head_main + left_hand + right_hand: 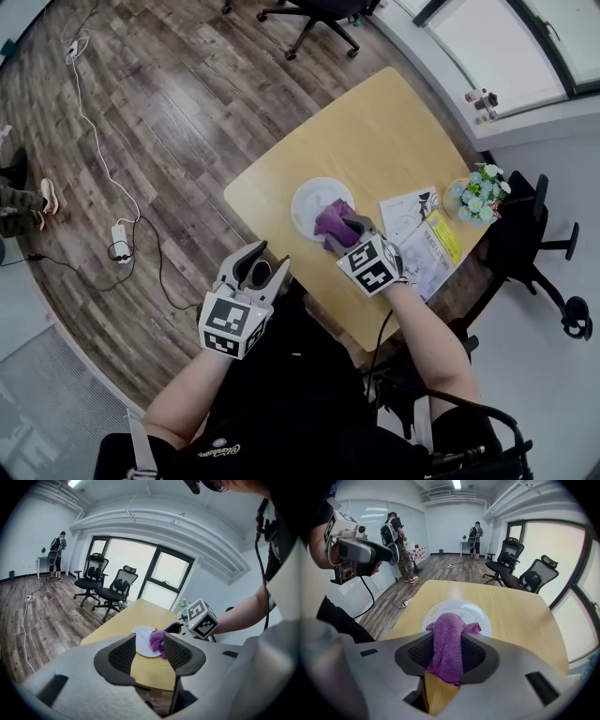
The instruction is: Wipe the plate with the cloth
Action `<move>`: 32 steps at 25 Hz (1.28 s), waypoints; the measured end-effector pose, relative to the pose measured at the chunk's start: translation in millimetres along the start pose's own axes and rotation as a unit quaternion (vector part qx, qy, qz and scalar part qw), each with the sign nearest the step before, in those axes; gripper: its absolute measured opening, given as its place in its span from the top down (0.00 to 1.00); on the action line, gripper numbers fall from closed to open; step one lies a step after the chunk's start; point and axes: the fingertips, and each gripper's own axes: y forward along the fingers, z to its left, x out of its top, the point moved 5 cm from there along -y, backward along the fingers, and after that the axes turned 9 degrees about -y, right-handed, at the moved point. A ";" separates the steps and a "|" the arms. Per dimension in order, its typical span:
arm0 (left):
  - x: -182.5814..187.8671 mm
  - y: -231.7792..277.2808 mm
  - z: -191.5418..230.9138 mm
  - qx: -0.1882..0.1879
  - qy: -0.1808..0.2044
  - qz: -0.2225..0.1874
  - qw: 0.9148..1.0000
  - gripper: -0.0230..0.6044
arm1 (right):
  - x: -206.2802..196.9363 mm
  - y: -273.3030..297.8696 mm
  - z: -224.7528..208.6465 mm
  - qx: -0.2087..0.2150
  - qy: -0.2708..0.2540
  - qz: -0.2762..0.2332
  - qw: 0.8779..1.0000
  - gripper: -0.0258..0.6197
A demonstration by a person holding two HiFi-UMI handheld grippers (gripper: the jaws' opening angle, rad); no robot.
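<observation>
A white plate (314, 199) lies on the light wooden table (375, 131), near its front left corner. My right gripper (339, 230) is shut on a purple cloth (332, 219), which rests on the plate's near right part. In the right gripper view the cloth (448, 641) hangs between the jaws, with the plate (461, 611) just beyond. My left gripper (262, 268) hovers off the table's front edge, open, with nothing between its jaws. In the left gripper view the plate (142, 643) and cloth (158, 641) lie ahead.
Papers and a yellow leaflet (427, 234) lie on the table's right part, beside a small pot of flowers (476, 192). Office chairs (319, 17) stand beyond the table. A cable and power strip (120, 236) lie on the wooden floor at left. People (476, 534) stand far off.
</observation>
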 end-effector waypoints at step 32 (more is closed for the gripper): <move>0.5 2.0 -8.7 -0.008 0.004 0.003 1.000 0.67 | -22.8 -16.8 -1.2 -0.012 0.018 0.010 1.000 0.74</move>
